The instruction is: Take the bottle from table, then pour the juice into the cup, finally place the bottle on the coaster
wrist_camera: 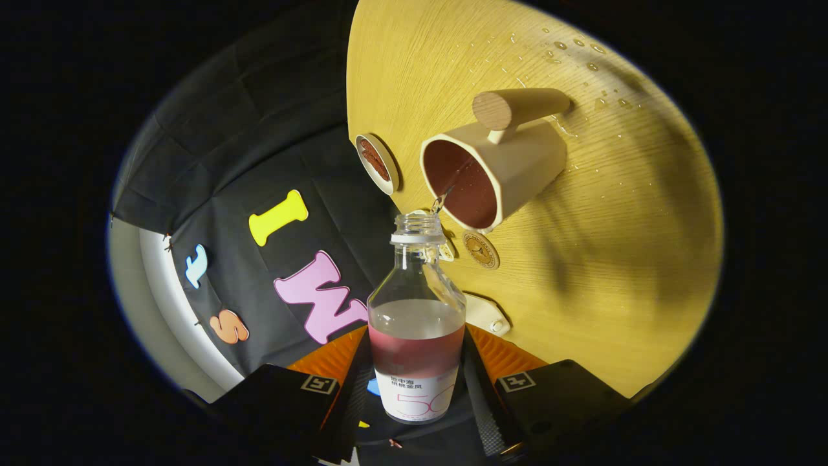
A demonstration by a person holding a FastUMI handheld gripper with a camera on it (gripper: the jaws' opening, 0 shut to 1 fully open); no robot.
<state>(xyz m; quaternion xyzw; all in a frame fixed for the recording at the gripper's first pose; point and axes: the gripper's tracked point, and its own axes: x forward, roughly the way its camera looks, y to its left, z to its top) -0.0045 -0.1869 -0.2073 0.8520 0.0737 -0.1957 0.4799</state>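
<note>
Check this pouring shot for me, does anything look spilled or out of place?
Yes. Droplets are scattered on the wooden table beyond the cup, with a wet patch by its base, so liquid has spilled. The gripper is shut on the bottle, whose thin stream falls into the cup.

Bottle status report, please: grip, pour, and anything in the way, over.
Gripper shut on bottle, tilted. Thin juice stream running into the cup. Coaster beside the cup, bare. Drops spilled on the table beyond the cup.
</note>
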